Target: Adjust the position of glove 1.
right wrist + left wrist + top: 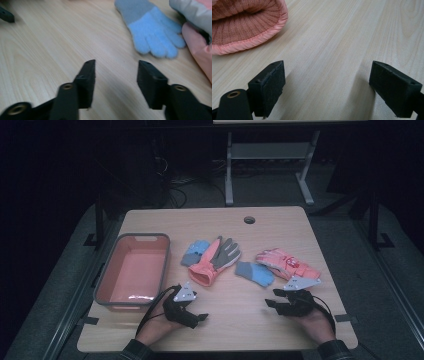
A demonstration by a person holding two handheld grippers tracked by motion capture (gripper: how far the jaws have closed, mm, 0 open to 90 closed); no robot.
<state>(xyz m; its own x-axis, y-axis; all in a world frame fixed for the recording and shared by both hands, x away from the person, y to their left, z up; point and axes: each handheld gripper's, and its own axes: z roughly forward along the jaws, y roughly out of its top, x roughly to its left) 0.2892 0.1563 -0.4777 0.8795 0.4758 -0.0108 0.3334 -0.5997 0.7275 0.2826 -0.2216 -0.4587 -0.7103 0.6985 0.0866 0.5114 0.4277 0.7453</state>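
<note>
- Wooden table (280, 320) w/ four gloves in a loose row mid-table; a salmon-pink plastic bin w/ grey rim (167, 255) sits at far left, nothing inside that I can make out.
- Nearest the left gripper (192, 312): a coral-pink glove w/ grey palm & ribbed knit cuff (210, 262); cuff end points toward the gripper, just beyond it. In the left gripper view the cuff's open mouth (249, 27) lies at upper left.
- Nearest the right gripper (280, 301): a fuzzy knit glove, grey cuff & light-blue fingers (255, 272), lying flat. The right gripper view shows it (152, 32) ahead & right of the jaws.
- Also: a second blue-grey knit glove (195, 252), partly under the coral one; a pink padded glove (285, 262) at right.
- Handling, judged: all soft, light, floppy, not fragile; likely to sag. Cuff hem looks like the best pinch spot.
- Left gripper: jaws wide apart, holding nothing, low over bare wood, aimed right.
- Right gripper: jaws roughly half open, holding nothing, low, aimed left toward the blue glove.
</note>
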